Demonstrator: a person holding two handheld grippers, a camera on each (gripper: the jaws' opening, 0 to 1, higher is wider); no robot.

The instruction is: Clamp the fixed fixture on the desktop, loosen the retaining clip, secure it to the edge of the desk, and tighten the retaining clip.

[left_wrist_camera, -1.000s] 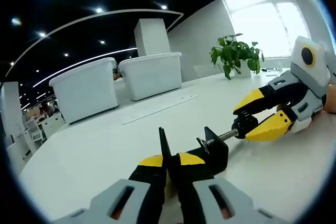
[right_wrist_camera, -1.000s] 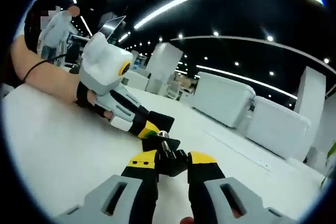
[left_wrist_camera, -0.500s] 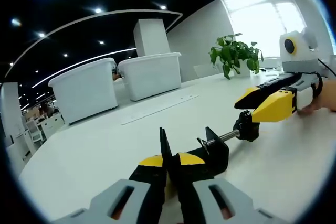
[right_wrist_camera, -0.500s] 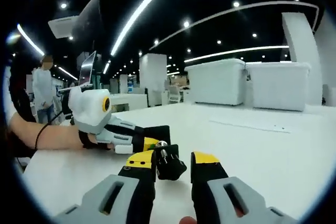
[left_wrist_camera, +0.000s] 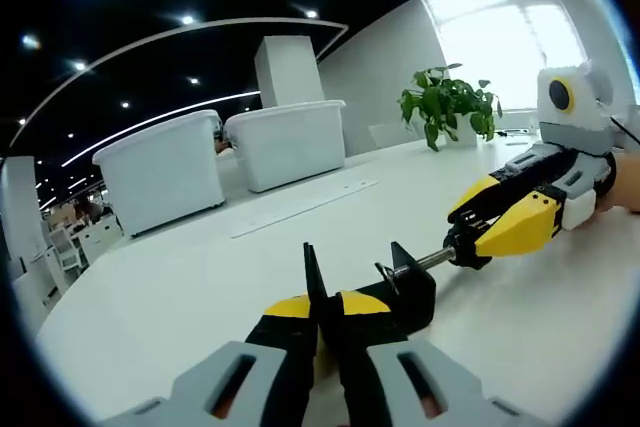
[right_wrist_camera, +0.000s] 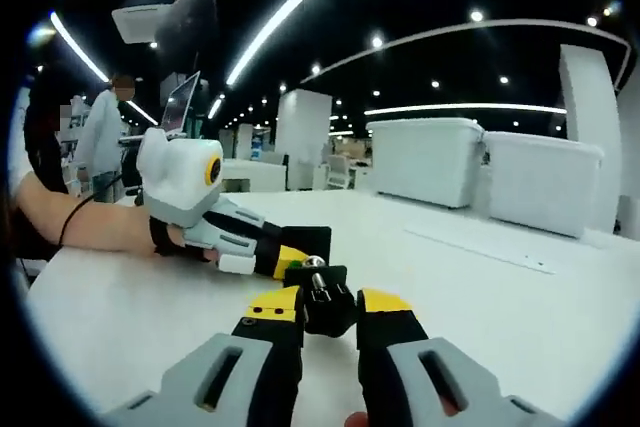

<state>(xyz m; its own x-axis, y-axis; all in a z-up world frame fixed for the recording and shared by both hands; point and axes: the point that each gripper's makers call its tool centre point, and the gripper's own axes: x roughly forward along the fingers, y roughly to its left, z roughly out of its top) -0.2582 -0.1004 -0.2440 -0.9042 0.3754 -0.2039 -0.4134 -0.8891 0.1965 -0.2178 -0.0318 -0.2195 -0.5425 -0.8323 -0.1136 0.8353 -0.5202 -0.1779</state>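
Left gripper view, claw (left_wrist_camera: 318,307) gripping clamp (left_wrist_camera: 405,282), unlabelled

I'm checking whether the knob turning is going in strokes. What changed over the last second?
The right claw closed on the clamp's screw knob again: a second ago it gripped the knob, half a second ago it stood open and rolled, now it grips once more. The left claw stays shut on the black clamp, which has not moved on the white desk.
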